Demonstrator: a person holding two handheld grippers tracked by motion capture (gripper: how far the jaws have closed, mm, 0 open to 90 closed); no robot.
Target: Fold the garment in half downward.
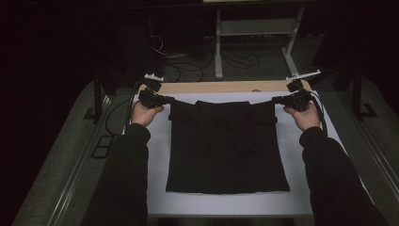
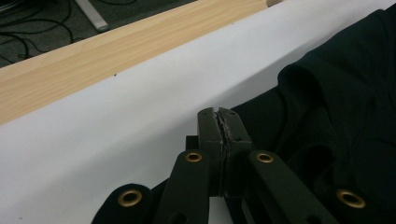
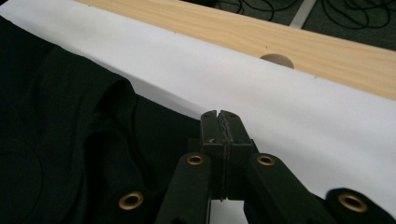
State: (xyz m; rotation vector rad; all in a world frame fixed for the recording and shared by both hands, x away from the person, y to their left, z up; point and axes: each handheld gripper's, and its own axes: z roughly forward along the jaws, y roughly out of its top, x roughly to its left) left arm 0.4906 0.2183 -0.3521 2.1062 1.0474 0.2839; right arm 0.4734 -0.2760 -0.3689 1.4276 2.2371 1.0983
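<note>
While the black garment point(image 1: 227, 146) lies spread flat across the centre of the high view, on the white sheet point(image 1: 155, 155) that covers the table, both grippers stand at its upper corners. The left gripper point(image 1: 165, 99) sits at the garment's upper-left corner, the right gripper point(image 1: 278, 100) at its upper-right corner, each pointing inward toward the cloth.

In the left gripper view, the jaws are pressed fully together, with the dark fabric point(image 2: 336, 116) bunched to the right of them; whether a thin edge of cloth is pinched between the pads cannot be told. The right gripper view gives the same finding: jaws closed tight, fabric point(image 3: 70, 140) folded at the left and lower left, white sheet point(image 3: 303, 126) beyond.

The wooden table edge point(image 1: 221, 86) runs along the top of the sheet, above the garment.

Judgement: the symmetrical hold at the two top corners suits keeping the upper hem taut and level, probably to fold or straighten the piece. The lower hem lies flat and square near the bottom of the frame.
</note>
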